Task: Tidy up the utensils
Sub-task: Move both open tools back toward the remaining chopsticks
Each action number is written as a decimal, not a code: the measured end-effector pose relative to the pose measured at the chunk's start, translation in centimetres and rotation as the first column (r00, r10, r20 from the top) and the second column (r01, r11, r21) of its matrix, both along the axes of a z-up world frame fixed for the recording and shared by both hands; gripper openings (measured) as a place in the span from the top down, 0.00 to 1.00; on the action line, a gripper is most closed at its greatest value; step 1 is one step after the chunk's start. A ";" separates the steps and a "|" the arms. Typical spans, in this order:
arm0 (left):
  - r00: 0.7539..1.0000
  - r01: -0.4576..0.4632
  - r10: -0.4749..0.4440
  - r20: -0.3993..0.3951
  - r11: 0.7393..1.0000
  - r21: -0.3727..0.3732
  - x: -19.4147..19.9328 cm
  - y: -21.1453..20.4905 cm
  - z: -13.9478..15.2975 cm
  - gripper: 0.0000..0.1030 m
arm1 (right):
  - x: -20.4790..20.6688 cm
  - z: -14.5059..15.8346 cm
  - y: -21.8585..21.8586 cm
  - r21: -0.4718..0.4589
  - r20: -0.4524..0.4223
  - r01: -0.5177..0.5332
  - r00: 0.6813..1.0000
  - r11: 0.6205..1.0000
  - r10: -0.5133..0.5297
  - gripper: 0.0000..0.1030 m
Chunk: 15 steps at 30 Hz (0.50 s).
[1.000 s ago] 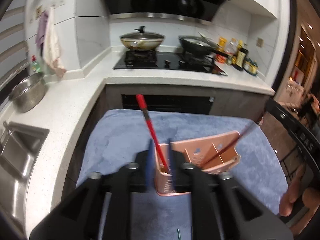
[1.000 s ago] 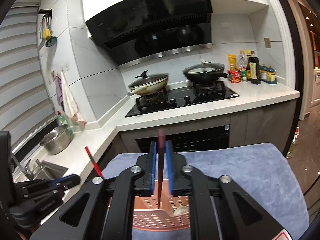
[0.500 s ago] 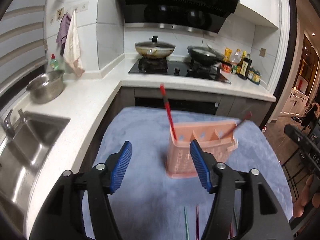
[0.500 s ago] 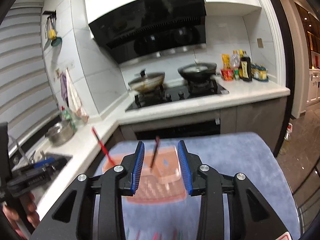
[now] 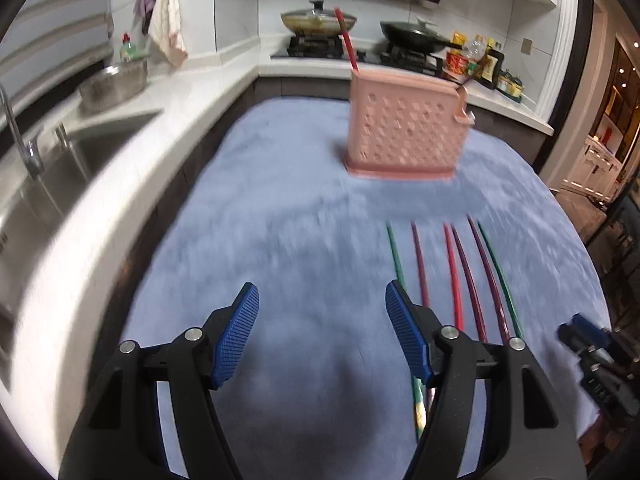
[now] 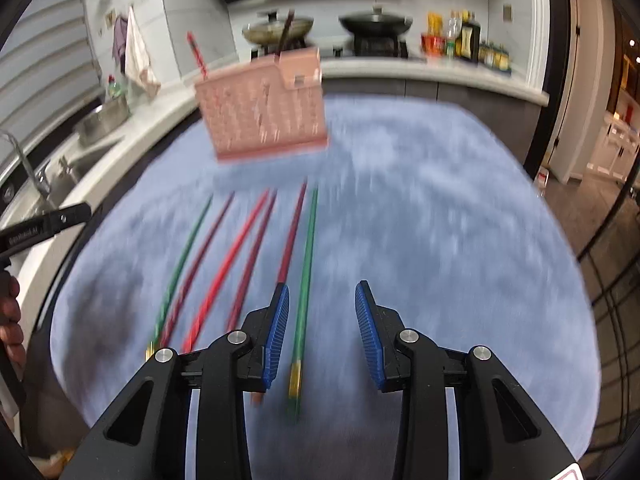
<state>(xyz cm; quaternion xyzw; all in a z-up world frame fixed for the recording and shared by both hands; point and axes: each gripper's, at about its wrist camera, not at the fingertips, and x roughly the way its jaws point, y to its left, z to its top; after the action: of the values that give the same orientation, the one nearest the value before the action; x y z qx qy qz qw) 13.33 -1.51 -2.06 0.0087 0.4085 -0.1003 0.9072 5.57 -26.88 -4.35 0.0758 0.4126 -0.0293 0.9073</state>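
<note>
A pink perforated utensil holder [image 5: 406, 130] stands on the blue cloth [image 5: 280, 240]; it also shows in the right wrist view [image 6: 262, 116]. A red chopstick [image 5: 347, 42] and a dark one [image 6: 285, 34] stick up from it. Several chopsticks, green [image 6: 305, 264], red [image 6: 232, 264] and dark purple, lie side by side on the cloth. My left gripper [image 5: 322, 336] is open and empty, left of the lying chopsticks. My right gripper [image 6: 322, 334] is open and empty, low over the near end of the rightmost green chopstick.
A white L-shaped counter [image 5: 188, 96] holds a sink [image 5: 60, 168], a steel bowl [image 5: 114, 84], a hob with two pans [image 5: 318, 22] and bottles [image 5: 480, 62]. The cloth's right edge [image 6: 568, 240] drops to the floor.
Both grippers let go of their chopsticks in the holder, opened, and drew back and down toward the near end of the cloth. The lying chopsticks have come into view.
</note>
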 end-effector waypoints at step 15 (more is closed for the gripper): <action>0.986 0.072 -0.071 -0.150 0.997 0.004 -2.9 -3.1 -5.7 0.39 | -2.2 -3.0 1.3 0.005 -0.057 0.001 0.998 1.000 -0.001 0.67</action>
<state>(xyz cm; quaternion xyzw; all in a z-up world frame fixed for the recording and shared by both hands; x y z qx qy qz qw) 10.41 -4.60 -7.78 0.0201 0.4754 -0.1313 0.8697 3.35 -25.58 -7.37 0.0772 0.4384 -0.0310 0.8949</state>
